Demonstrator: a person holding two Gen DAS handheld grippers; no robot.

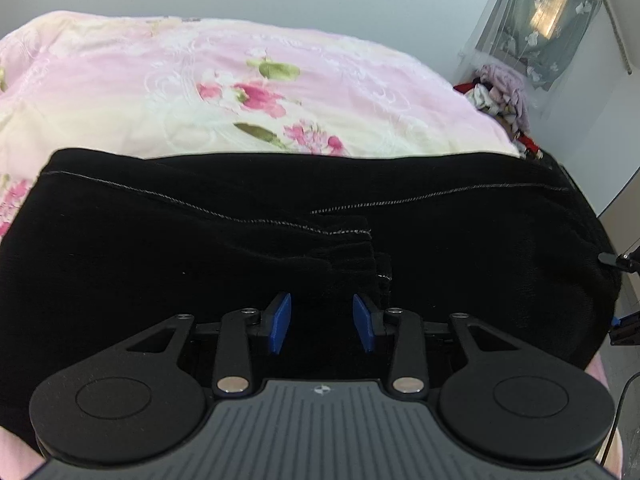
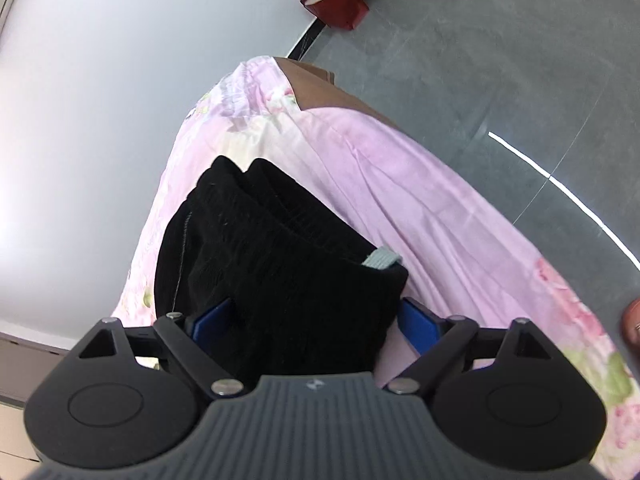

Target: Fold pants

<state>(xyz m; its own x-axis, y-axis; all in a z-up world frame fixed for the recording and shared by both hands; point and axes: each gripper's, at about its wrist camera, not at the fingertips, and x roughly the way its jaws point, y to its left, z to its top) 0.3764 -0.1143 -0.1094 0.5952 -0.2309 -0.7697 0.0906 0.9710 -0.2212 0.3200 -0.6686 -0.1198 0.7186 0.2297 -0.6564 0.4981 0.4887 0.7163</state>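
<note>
black pants (image 1: 200, 240) with pale stitching; pink floral bedsheet (image 1: 200, 80), green leaves; blue gripper pads (image 1: 280, 322); grey floor (image 2: 500, 60)

Black pants (image 1: 240, 248) lie on the pink floral bedspread (image 1: 160, 80).

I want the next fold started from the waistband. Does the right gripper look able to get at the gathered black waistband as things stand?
Probably yes. The right gripper has its jaws wide, with the pants' gathered waistband already lying between them and nothing covering it.
</note>
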